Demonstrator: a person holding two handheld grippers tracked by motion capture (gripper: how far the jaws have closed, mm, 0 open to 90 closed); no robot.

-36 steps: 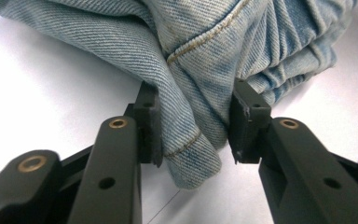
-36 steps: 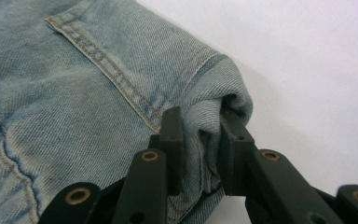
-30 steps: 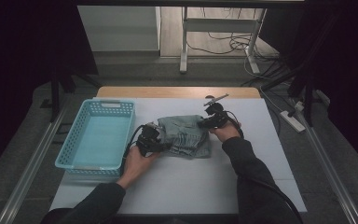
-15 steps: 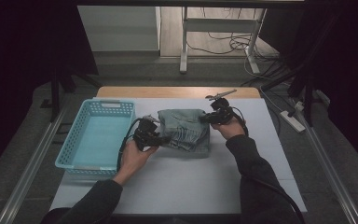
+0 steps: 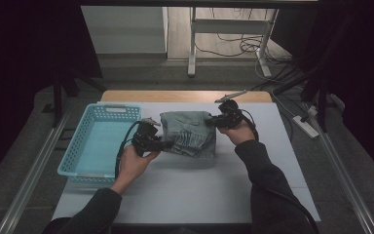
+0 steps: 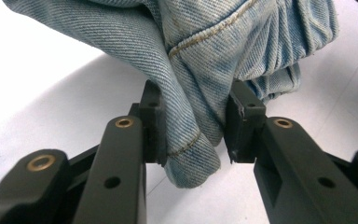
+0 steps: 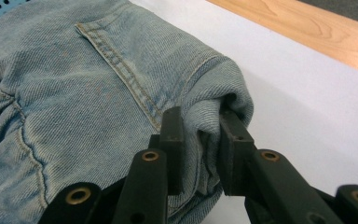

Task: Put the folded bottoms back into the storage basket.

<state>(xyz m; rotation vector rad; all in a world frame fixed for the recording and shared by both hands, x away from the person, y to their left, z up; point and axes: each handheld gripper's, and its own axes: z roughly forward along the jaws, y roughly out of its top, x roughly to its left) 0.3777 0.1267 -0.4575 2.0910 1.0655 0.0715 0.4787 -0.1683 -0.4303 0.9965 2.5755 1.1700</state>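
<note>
The left gripper point(image 5: 152, 141) and the right gripper point(image 5: 222, 118) each had their fingers pinched on opposite ends of the folded, faded blue denim garment point(image 5: 187, 132), which hung between them over the middle of the white desk point(image 5: 185, 190). Compared with a second earlier, both hands had risen and the garment had come up off the desk, beside the light blue plastic basket point(image 5: 73, 161) at the left edge.

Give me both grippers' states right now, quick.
Left gripper: closed on a fold of the folded jeans.
Right gripper: closed on the jeans' other edge, near the back pocket.
</note>
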